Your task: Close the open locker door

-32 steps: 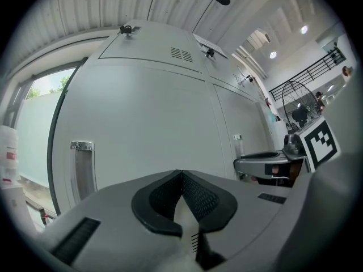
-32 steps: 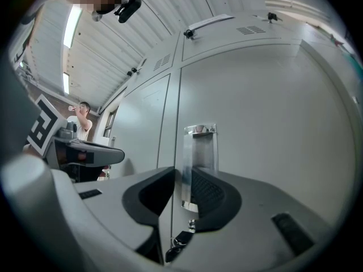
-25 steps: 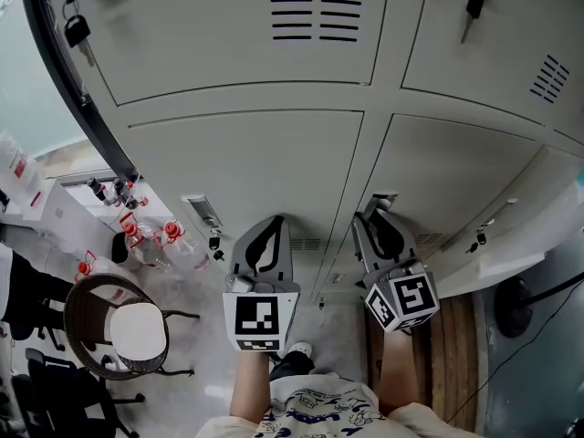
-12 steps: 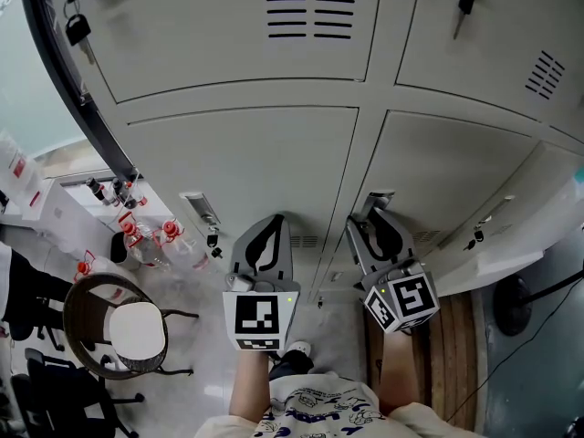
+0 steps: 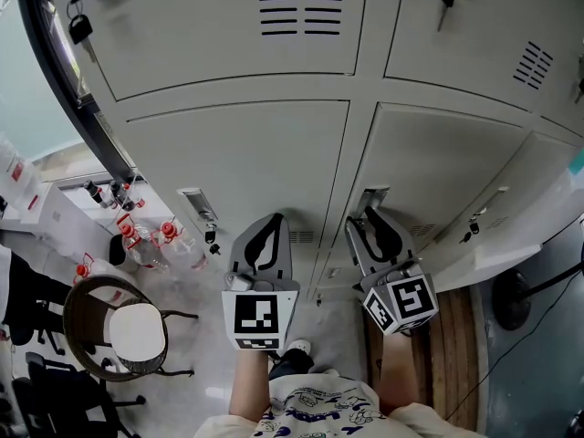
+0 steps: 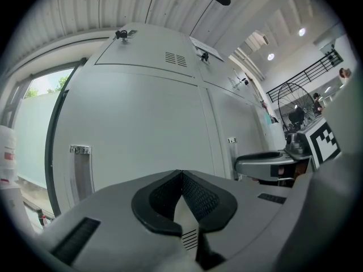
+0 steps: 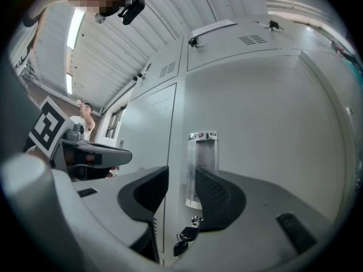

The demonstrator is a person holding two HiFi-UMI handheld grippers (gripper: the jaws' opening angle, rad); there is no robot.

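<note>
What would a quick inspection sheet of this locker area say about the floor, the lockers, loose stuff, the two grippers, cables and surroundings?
Surface: pale floor, bare where it shows.
Job's things: locker door in front of the right gripper looks flush with its neighbours; it has a recessed handle and a key in its lock.
Clutter: red-capped bottles; round chair.
Grippers: left gripper has its jaws together, empty. Right gripper has its jaws apart; they have just been opening. The handle shows in the gap, pads not pressing it.
Cables: thin dark cable on the floor at right.
Surroundings: more lockers; standing fan.
</note>
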